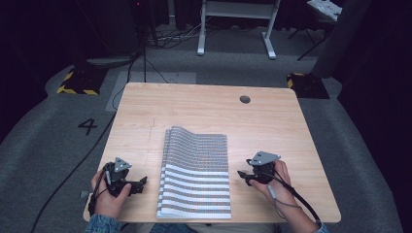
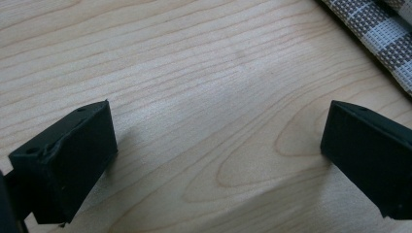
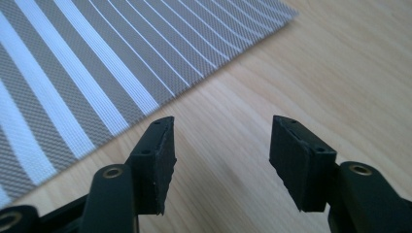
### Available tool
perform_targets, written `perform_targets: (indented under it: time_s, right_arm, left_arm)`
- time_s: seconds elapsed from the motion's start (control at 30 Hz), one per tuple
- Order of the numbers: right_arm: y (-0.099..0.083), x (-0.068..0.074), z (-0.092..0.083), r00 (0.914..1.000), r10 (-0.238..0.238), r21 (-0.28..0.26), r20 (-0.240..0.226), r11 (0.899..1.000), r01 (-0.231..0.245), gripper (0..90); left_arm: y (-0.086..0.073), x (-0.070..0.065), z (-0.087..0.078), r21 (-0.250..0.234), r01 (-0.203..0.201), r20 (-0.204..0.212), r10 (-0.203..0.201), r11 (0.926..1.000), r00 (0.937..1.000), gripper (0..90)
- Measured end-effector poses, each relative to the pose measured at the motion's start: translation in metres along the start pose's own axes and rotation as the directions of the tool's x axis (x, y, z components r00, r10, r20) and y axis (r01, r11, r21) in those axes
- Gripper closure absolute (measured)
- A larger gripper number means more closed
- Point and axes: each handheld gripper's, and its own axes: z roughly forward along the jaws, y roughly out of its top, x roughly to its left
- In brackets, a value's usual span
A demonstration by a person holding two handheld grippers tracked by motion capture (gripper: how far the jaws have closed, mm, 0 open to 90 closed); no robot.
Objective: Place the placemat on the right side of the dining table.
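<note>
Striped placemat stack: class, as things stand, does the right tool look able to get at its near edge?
Probably yes. The right tool is open beside the striped placemat stack, with bare table between its jaws and the mat's edge.

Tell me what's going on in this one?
A person sits at a wooden table with a hand-held gripper in each hand. A striped grey-and-white placemat lies flat between them. The left hand-held gripper and the right hand-held gripper rest on either side of it, both open and pointing toward the mat, with only bare wood between their jaws. Nothing is gripped.
</note>
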Motion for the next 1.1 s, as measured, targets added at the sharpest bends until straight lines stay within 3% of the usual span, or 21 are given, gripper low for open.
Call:
perform_targets:
  time_s: [0.07,0.27,0.37,0.5,0.6,0.77,0.9,1.03,1.07,1.1]
  right_arm:
    - [0.005,0.001,-0.002,0.9999,-0.004,-0.001,-0.010,1.000,0.004,43.8]
    - [0.039,0.019,-0.005,0.9919,-0.025,-0.058,-0.125,0.998,0.018,43.9]
    - [0.049,0.027,-0.004,0.9891,-0.042,-0.082,-0.141,0.996,0.031,44.2]
    - [0.067,0.040,0.004,0.9803,-0.083,-0.099,-0.179,0.993,0.066,45.8]
    - [0.090,0.057,0.015,0.9679,-0.117,-0.124,-0.222,0.988,0.092,46.7]
    - [0.112,0.076,0.027,0.9576,-0.139,-0.148,-0.252,0.984,0.104,46.7]
    - [0.126,0.088,0.037,0.9545,-0.145,-0.143,-0.261,0.984,0.110,46.8]
    - [0.135,0.096,0.049,0.9483,-0.127,-0.162,-0.291,0.983,0.082,50.1]
    - [0.139,0.102,0.055,0.9483,-0.093,-0.145,-0.303,0.988,0.051,50.3]
    - [0.139,0.102,0.055,0.9483,-0.093,-0.145,-0.303,0.988,0.051,50.3]
  left_arm:
    - [0.000,0.000,0.000,0.002,-0.001,0.006,0.001,1.0000,1.0000,0.0]
    - [0.000,0.000,0.000,0.005,-0.002,0.004,0.002,1.0000,1.0000,0.0]
    - [0.000,0.000,0.000,0.005,-0.003,0.005,0.003,1.0000,1.0000,0.0]
    - [0.000,0.000,0.000,0.003,-0.001,0.006,0.001,1.0000,1.0000,0.1]
    - [0.000,0.000,0.000,0.004,-0.001,0.004,0.001,1.0000,1.0000,0.1]
    - [0.000,0.000,0.000,0.004,-0.001,0.004,0.001,1.0000,1.0000,0.1]
    - [0.000,0.001,0.000,0.003,-0.004,0.011,0.004,1.0000,0.9999,0.1]
    - [0.001,0.001,0.000,0.006,-0.007,0.010,0.006,1.0000,0.9999,0.1]
    - [0.001,0.001,0.000,0.006,-0.007,0.010,0.007,1.0000,0.9999,0.1]
    - [0.001,0.001,0.000,0.006,-0.007,0.010,0.007,1.0000,0.9999,0.1]
